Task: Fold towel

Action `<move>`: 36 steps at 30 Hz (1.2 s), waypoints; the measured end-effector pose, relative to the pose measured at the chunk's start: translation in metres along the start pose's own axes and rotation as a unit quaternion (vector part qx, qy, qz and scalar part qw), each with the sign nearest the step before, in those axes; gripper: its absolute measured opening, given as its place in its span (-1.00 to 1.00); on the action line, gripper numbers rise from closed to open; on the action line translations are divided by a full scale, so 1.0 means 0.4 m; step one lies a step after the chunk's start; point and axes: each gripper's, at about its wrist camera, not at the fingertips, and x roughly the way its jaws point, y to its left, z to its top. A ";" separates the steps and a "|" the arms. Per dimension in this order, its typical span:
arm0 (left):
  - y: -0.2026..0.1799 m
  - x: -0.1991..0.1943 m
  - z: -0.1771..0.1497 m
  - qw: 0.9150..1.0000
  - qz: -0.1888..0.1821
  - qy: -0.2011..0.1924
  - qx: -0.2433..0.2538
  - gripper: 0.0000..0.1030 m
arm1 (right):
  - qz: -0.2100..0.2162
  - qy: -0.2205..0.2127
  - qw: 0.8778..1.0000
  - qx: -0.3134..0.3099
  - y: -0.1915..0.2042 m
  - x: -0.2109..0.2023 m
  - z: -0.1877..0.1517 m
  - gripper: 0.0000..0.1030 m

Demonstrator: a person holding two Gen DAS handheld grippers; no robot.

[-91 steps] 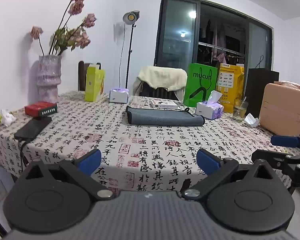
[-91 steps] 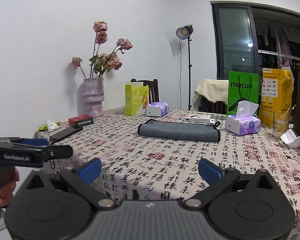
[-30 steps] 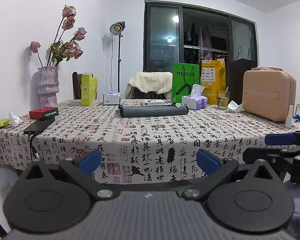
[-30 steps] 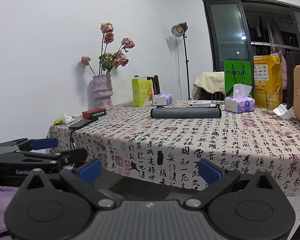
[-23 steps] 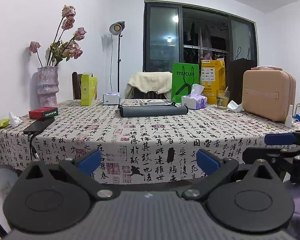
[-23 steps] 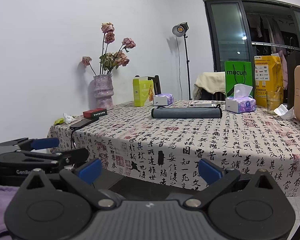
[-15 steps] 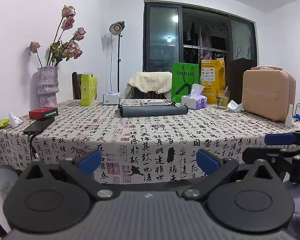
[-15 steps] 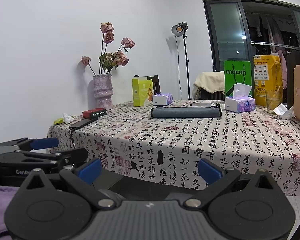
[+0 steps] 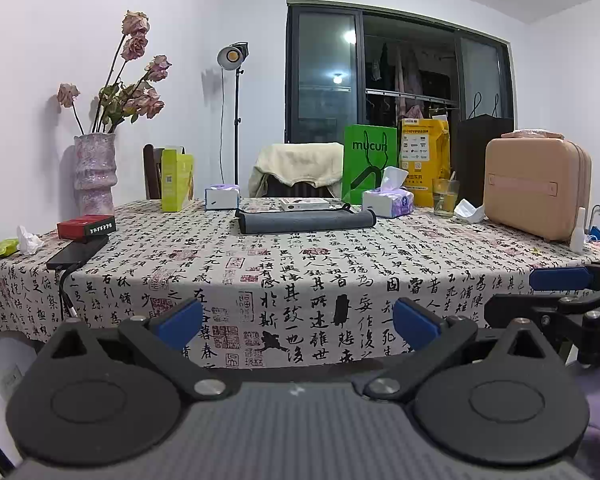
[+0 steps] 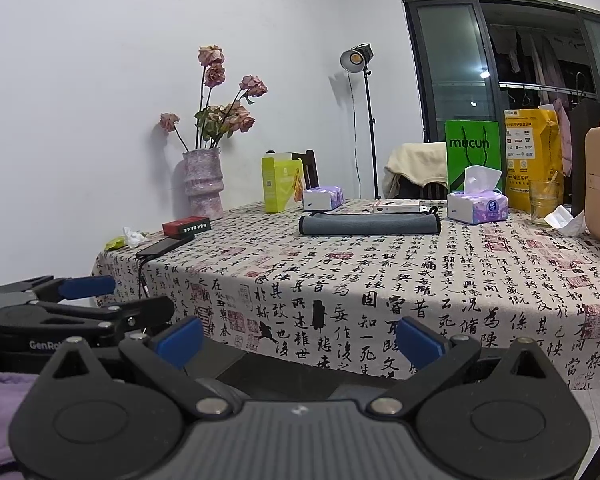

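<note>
Near the far edge of the surface [image 9: 340, 264], the towel [image 9: 306, 222] lay as a flat grey bundle. You held both the left gripper [image 9: 298, 322] and right gripper [image 10: 300, 338] off the near edge, fingers spread and empty, probably finished.

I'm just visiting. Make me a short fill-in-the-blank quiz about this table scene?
1. The gray towel lies ____ on the table.
2. Both grippers, left and right, are ____.
3. The vase holds dried ____.
4. The green bag reads ____.

Missing words: folded; open; roses; mucun
</note>
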 end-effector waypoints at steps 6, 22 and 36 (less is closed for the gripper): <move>-0.001 0.000 0.000 1.000 0.000 0.000 0.001 1.00 | 0.000 0.000 1.000 0.000 0.003 0.000 -0.003 1.00; 0.005 0.001 0.004 1.000 0.005 -0.002 0.003 1.00 | -0.001 0.000 1.000 0.000 0.001 0.000 -0.003 1.00; 0.004 -0.003 0.003 1.000 0.003 -0.004 0.007 1.00 | -0.001 -0.001 1.000 -0.001 -0.004 0.001 -0.001 1.00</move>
